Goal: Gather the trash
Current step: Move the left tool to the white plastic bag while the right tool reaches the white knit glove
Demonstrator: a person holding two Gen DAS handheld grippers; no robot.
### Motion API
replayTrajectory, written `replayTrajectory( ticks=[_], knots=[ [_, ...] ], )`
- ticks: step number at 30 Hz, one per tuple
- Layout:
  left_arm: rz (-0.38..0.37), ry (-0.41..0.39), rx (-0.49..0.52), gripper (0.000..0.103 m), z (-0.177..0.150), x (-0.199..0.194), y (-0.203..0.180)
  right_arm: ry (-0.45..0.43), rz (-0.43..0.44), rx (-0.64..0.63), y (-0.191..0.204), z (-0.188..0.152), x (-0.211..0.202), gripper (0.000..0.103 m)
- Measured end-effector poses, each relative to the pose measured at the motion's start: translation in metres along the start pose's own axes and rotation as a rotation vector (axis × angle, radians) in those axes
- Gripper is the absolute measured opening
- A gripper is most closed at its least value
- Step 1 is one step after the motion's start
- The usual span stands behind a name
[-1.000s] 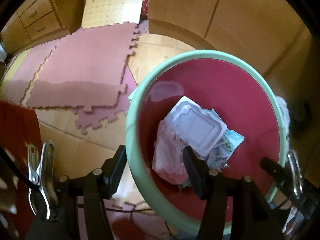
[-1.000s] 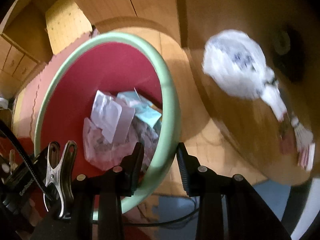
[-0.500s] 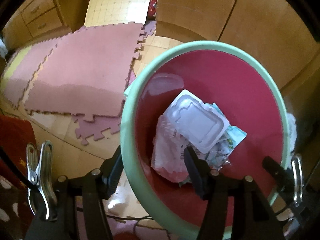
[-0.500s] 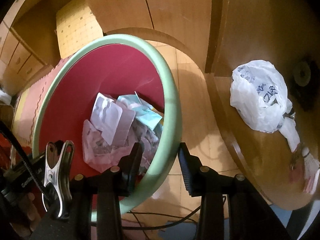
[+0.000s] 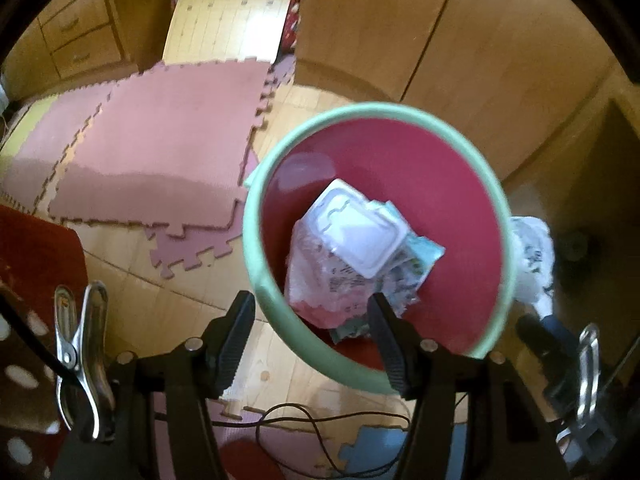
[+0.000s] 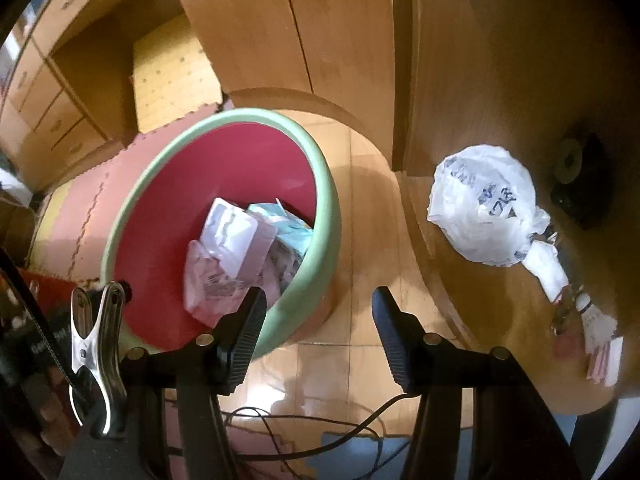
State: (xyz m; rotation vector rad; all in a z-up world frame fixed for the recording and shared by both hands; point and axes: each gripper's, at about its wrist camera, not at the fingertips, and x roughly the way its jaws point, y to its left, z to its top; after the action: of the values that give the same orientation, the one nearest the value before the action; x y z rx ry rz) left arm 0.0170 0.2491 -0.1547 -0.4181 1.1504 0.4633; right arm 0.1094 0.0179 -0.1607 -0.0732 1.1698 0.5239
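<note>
the right hand-held gripper (image 6: 318,330) is opening its jaws over bare wooden floor (image 6: 360,216), with nothing sitting between them. the green-rimmed red bin (image 6: 224,184) is standing just left of it, holding crumpled wrappers (image 6: 240,252). a knotted white plastic bag (image 6: 484,212) is lying on the round wooden bench (image 6: 500,312) at right.

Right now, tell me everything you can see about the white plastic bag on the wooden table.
The white plastic bag is a thin, crinkled carrier bag bunched into a rounded bundle, with blue and dark printed lettering on its side. Its neck is gathered into a twisted tail pointing toward small items near the table's edge. It lies on its side on the round wooden table, right of the trash bin, beside a dark round object. Neither gripper touches it. The left wrist view shows only part of it past the bin's rim.
</note>
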Motion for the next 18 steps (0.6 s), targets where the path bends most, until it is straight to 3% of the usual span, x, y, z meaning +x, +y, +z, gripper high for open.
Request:
replayTrajectory(
  ticks=[5, 10, 18],
  knots=[
    [-0.051, -0.047, 0.045, 0.061, -0.006, -0.035, -0.022, -0.017, 0.021, -0.046, -0.006, -0.018, -0.029, 0.056],
    [-0.138, -0.081, 0.1, 0.061, -0.018, -0.062, -0.058, -0.002, 0.014, -0.036, -0.04, -0.043, -0.047, 0.056],
    [-0.206, -0.043, 0.225, 0.061, -0.039, -0.06, -0.138, 0.05, -0.05, 0.045, -0.112, -0.068, -0.053, 0.056]
  ],
)
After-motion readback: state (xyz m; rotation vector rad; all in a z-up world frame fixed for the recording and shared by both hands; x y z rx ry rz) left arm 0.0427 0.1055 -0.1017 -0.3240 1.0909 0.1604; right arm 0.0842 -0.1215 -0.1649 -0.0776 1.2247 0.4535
